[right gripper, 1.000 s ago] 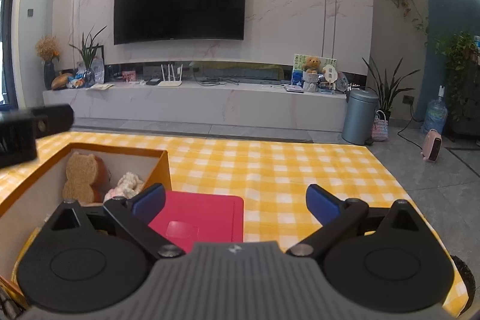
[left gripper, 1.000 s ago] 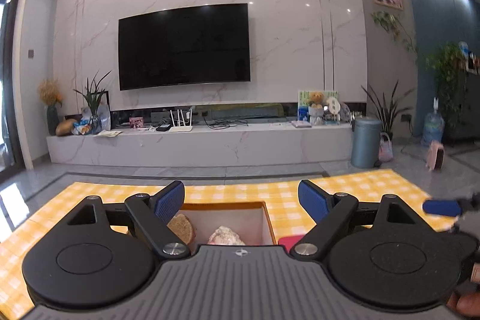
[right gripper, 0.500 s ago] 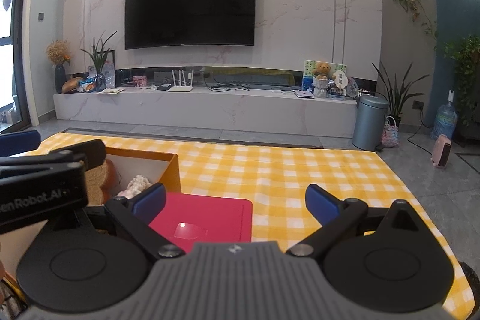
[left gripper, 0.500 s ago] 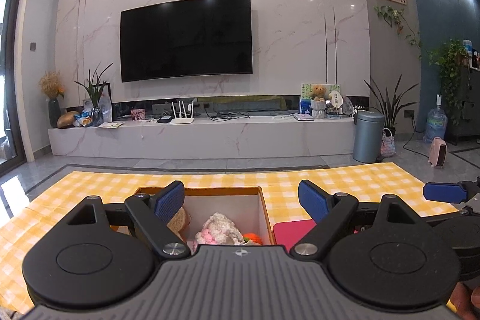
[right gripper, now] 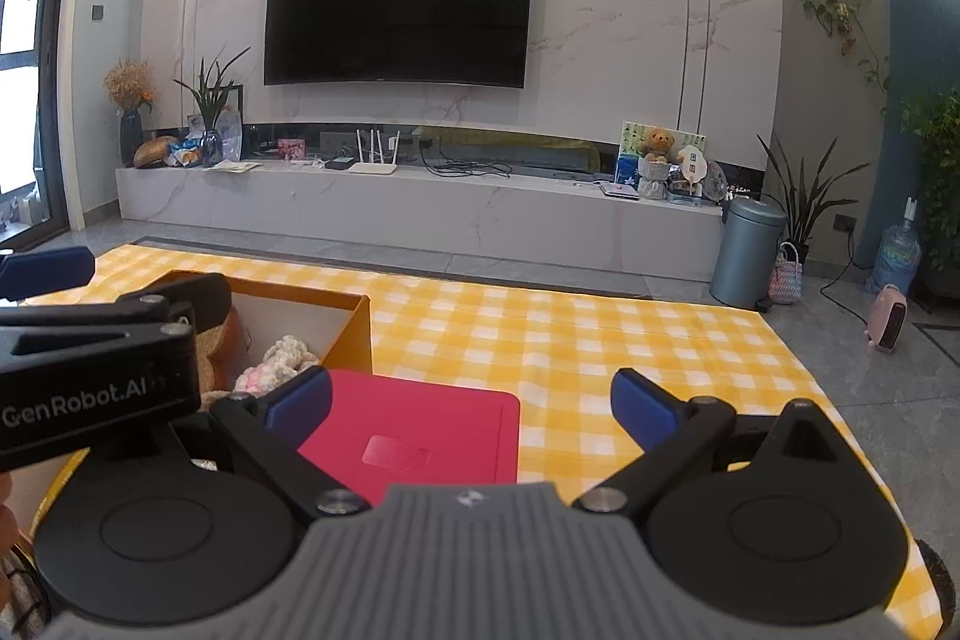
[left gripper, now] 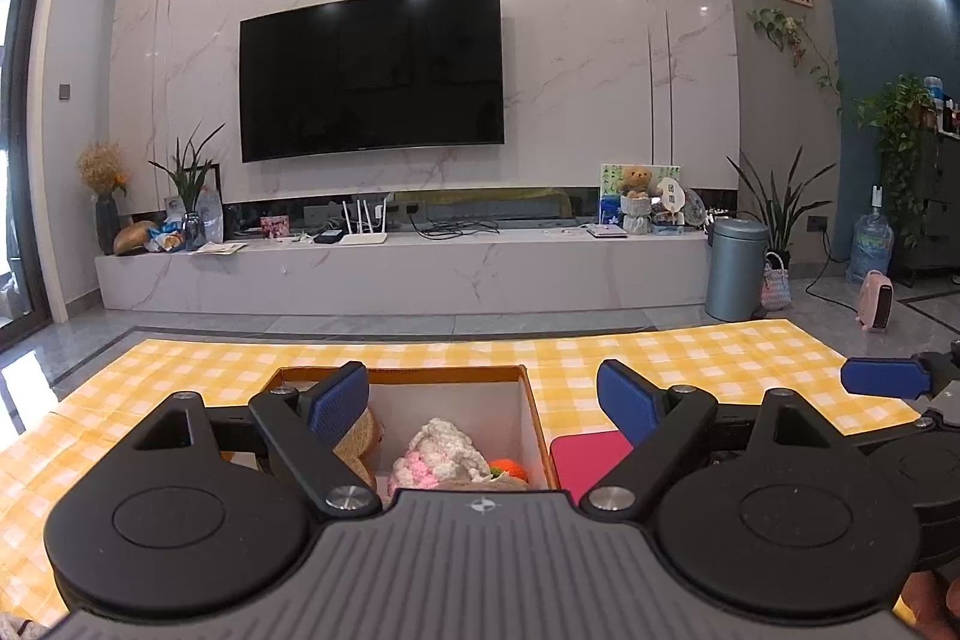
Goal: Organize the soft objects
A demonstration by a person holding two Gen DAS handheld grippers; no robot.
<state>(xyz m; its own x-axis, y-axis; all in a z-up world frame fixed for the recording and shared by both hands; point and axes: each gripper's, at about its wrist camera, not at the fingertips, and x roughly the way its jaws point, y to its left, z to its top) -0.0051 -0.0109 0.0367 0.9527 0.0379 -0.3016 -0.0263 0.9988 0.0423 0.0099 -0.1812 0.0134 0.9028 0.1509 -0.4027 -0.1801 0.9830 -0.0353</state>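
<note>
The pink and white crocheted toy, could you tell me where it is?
It lies inside the open box, between a brown plush and an orange toy.

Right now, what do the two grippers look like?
Both match: the left gripper and right gripper have black angular arms on round black discs, blue padded fingers, silver pivot screws and a ribbed grey body. The left one's side reads GenRobot.AI in white.

Marble wall, mounted TV, low console, grey tiles.
</note>
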